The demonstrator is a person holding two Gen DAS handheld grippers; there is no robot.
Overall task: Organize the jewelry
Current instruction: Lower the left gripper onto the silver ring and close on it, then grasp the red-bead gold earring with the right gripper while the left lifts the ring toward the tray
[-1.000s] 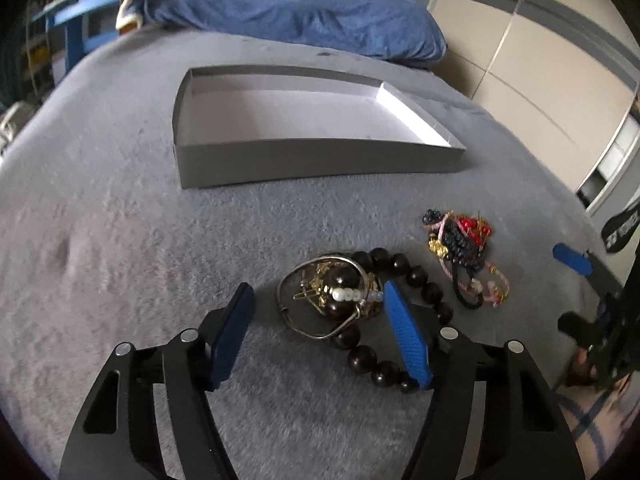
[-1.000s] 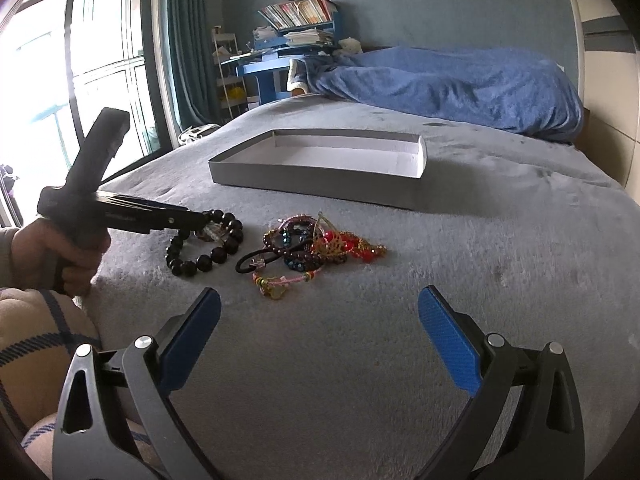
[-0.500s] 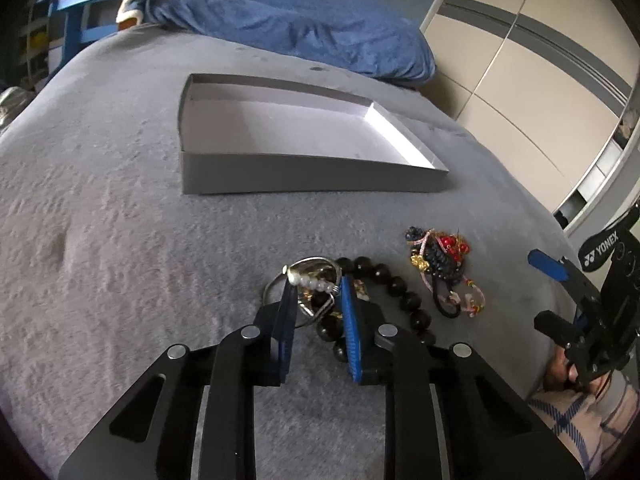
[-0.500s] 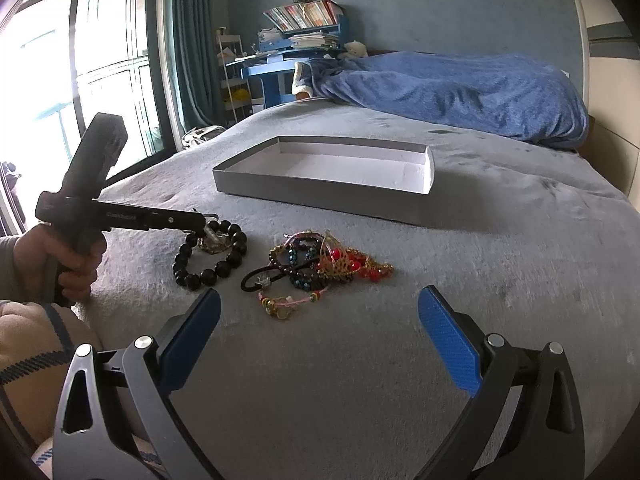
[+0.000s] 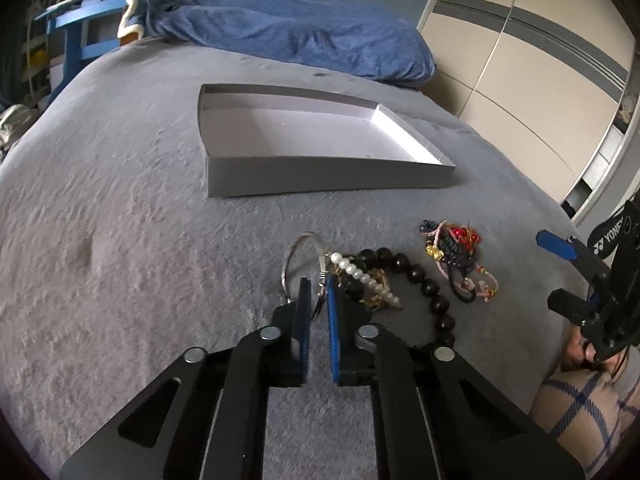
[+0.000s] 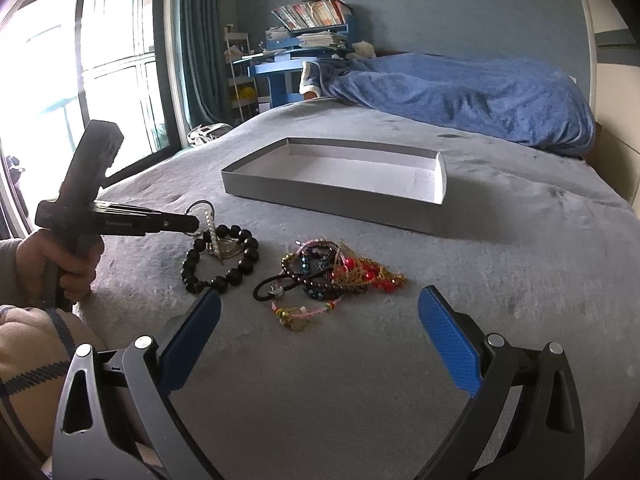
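My left gripper (image 5: 317,285) is shut on a silver bangle (image 5: 297,253) and lifts it off the bed, with a string of white pearls (image 5: 366,276) hanging from it. A black bead bracelet (image 5: 424,284) lies beneath, around gold jewelry. A tangle of red, gold and pink bracelets with a black hair tie (image 5: 456,258) lies to the right. In the right wrist view the left gripper (image 6: 192,222) holds the bangle (image 6: 199,207) above the black beads (image 6: 224,260). My right gripper (image 6: 320,320) is open and empty, just short of the tangle (image 6: 328,272).
An empty grey tray (image 5: 320,176) with a white inside sits further back on the grey bedspread (image 5: 120,220); it also shows in the right wrist view (image 6: 332,204). A blue blanket (image 5: 288,36) lies at the bed's far end. A wardrobe (image 5: 540,60) stands to the right.
My left gripper closed on the silver bangle and raised it, pulling the pearl string up with it. My right gripper stayed open and almost still.
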